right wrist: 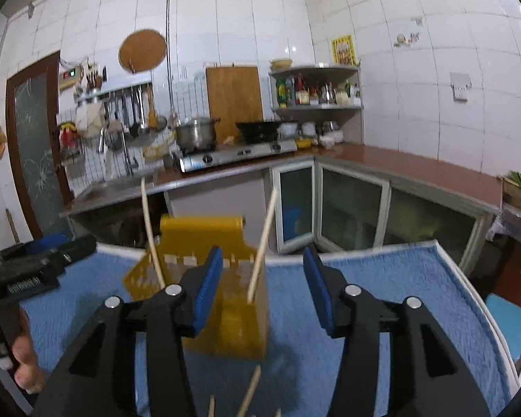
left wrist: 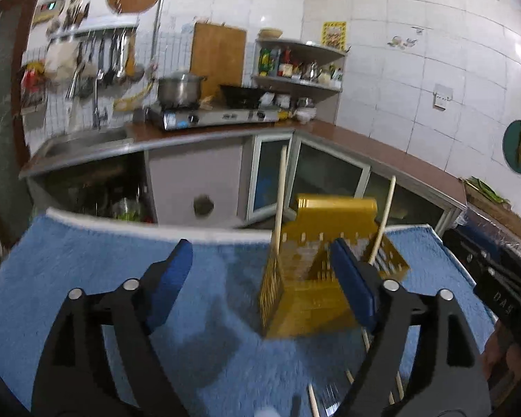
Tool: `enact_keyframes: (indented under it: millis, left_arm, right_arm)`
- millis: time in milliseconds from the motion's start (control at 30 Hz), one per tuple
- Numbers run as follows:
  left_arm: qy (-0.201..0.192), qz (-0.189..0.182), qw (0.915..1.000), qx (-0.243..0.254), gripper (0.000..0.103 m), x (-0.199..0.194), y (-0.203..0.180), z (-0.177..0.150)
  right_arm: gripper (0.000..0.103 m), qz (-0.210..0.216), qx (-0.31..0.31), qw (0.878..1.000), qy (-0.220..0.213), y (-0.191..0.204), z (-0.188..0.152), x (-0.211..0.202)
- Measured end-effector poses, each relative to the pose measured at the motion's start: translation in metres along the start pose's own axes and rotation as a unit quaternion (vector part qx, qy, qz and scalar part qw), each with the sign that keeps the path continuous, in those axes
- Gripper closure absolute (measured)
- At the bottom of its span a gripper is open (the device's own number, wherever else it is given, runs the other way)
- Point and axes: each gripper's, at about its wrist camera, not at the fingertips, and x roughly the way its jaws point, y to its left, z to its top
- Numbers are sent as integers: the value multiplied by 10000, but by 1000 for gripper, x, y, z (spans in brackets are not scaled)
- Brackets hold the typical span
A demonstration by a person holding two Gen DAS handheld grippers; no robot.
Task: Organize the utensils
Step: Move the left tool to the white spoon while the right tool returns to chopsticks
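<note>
Chopsticks (right wrist: 250,391) cut off below, yellow holder (left wrist: 309,278) blurred (motion)

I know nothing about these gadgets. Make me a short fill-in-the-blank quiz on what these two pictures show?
1. The yellow utensil holder stands on a ____ towel.
2. ____ chopsticks stand in the holder.
3. Both the left gripper and the right gripper have their jaws ____.
4. On the stove sits a metal ____.

Missing words: blue; two; open; pot

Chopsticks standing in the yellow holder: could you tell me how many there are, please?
2. One chopstick leans at the holder's left side, the other chopstick at its right. More lie loose on the blue towel, partly hidden by the claws.
</note>
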Motion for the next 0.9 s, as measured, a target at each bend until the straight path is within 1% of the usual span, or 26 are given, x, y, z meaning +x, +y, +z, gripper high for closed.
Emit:
enact_keyframes:
  millis: [67,133,200,267,400,467,600,767,900]
  left_arm:
    - [241,-4,9997,-54,22,-6,3,-12]
    - [473,-23,9988,-85,22,-11,6,-27]
    - [644,-31,9979,-73,22,-16,7,-42]
    - [817,40,9966,-52,22,-19,8,-57]
    - [1114,69,9937,-83,22,-18,10,-83]
    - [1234,149,9922,-72,22,-16,9,-95]
    - [1528,238,9879,-63,23,-5,8,-116]
    - [1918,247,9811,-96,36,11,7,-136]
    - [2071,279,9779,-89,38,19,6,-149]
  right_arm:
    - [54,-41,70,9998,184,-4,-11,-5]
    - [54,-58,153,9988,451,-8,-29,-11]
    - [54,-118,138,9978,630,-11,-46,-13]
    - [54,-158,133,9968,766,-13,-63,-16]
    - [54,-215,247,9938,1063,-20,-92,-15]
    - [54,-293,216,9919,1220,-22,-103,-12]
    - [55,-379,255,9852,1653,-25,-127,0]
    - [59,-484,272,9778,2019,-26,-151,12]
    - [65,-469,321,9751,2143,-28,-151,18]
